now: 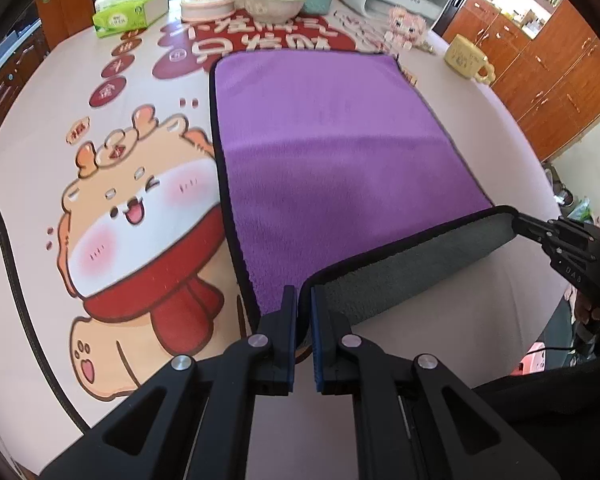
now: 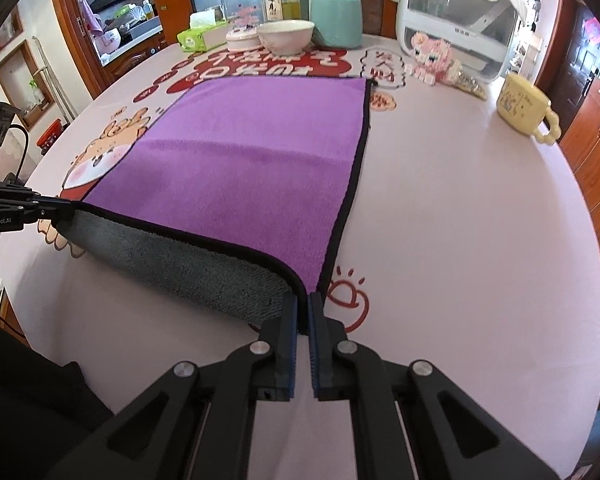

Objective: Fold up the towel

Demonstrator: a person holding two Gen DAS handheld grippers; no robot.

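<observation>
A purple towel (image 1: pixel 332 140) with black trim and a grey underside lies spread on the round table; it also shows in the right wrist view (image 2: pixel 252 168). Its near edge is lifted and curled, showing the grey side (image 1: pixel 412 264). My left gripper (image 1: pixel 304 308) is shut on the towel's near left corner. My right gripper (image 2: pixel 303 312) is shut on the near right corner. Each gripper shows in the other's view, the right gripper (image 1: pixel 540 232) at the far end of the lifted edge and the left gripper (image 2: pixel 48 206) likewise.
The table (image 2: pixel 460 240) has a pink cloth with a cartoon print (image 1: pixel 132 216). At the back stand a tissue box (image 1: pixel 128 12), a white bowl (image 1: pixel 274 0), a teal jar (image 2: pixel 336 20), a white appliance (image 2: pixel 456 32), a pink block figure (image 2: pixel 432 56) and a yellow mug (image 2: pixel 524 108). Wooden cabinets (image 1: pixel 548 72) stand to the right.
</observation>
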